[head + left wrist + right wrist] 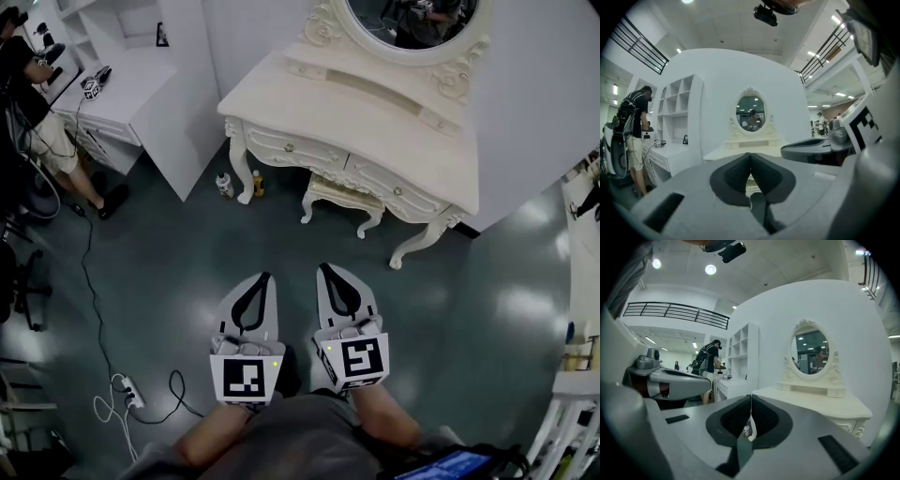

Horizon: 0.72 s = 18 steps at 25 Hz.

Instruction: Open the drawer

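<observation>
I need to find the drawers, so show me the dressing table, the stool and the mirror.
dressing table (356, 122), head view, on its bare top
stool (342, 194), head view, on its seat
mirror (751, 112), left gripper view, on the glass

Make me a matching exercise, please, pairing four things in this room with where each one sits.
Things:
1 stool
2 bottles
3 power strip
4 mirror

Places:
A on the floor beside a table leg
B atop the table
C partly under the table
D on the floor, left of the left gripper

Pairs: 1-C; 2-A; 3-D; 4-B
</observation>
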Tool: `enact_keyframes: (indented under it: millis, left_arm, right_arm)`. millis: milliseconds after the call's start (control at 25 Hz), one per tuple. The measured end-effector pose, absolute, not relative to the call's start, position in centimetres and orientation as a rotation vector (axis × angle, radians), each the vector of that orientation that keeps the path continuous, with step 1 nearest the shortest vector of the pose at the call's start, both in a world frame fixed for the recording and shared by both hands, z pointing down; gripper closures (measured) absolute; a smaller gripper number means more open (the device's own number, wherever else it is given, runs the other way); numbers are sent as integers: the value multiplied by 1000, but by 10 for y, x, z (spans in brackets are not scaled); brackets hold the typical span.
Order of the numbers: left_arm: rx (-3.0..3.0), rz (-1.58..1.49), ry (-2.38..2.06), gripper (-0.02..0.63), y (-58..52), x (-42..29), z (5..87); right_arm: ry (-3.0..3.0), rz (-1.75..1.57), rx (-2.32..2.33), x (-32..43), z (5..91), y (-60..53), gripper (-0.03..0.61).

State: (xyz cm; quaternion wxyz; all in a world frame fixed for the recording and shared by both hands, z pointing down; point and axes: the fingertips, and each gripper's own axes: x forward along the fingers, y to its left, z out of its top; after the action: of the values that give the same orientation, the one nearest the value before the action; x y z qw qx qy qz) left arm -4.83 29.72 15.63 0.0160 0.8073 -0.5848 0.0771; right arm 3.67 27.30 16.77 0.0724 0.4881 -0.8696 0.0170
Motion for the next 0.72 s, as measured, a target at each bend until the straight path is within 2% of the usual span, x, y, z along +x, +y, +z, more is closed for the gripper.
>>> enact_keyframes:
  millis: [320, 720]
  left_arm:
    - [2573, 189, -1826, 598, 254, -54, 132]
    - [2563, 200, -1785, 598, 209, -37, 142]
  right_arm:
    - [-2600, -24, 1536, 37, 137, 234, 565]
    - [-2585, -23, 1555, 55, 143, 189, 565]
